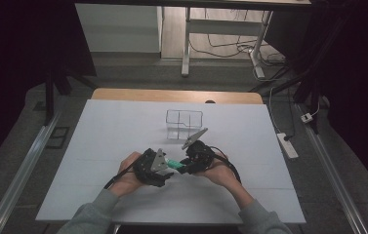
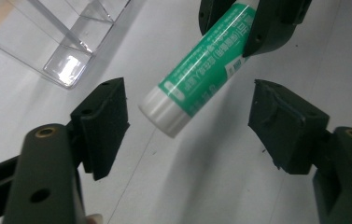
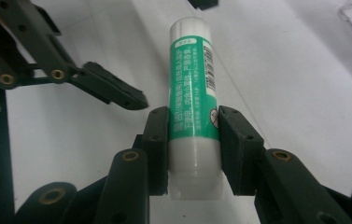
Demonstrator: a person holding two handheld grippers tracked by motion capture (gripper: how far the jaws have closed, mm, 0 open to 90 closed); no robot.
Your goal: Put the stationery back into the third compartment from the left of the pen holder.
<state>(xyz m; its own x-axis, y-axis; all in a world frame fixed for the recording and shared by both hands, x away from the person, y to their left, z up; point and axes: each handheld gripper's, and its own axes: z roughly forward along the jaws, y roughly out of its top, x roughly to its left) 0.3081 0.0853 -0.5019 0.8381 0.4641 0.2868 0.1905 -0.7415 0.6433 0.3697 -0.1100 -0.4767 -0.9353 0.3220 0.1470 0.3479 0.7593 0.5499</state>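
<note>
The right claw (image 3: pixel 193 135) squeezes a green and white glue stick (image 3: pixel 192 93) near its bottom end. Both pads press on its sides, so the grip looks firm. The rest of the stick pokes out past the claw tips, with the white cap (image 2: pixel 162 109) at the far end.

The left claw (image 2: pixel 190 116) is open. Its two pads stand on each side of the white cap, but they do not touch it yet. So the cap sits in the gap between them, and the stick hangs in the air over the white tabletop (image 1: pixel 123 131), between the two claws.

The glue stick is likely light and hard, like a small plastic tube. It is round and smooth, so it could slip or roll if held too loosely. The best spot for the left claw seems to be the white cap, gripped flat on two sides.

A clear plastic box (image 1: pixel 184 124) with little rooms stands beyond the claws, a little way off.
</note>
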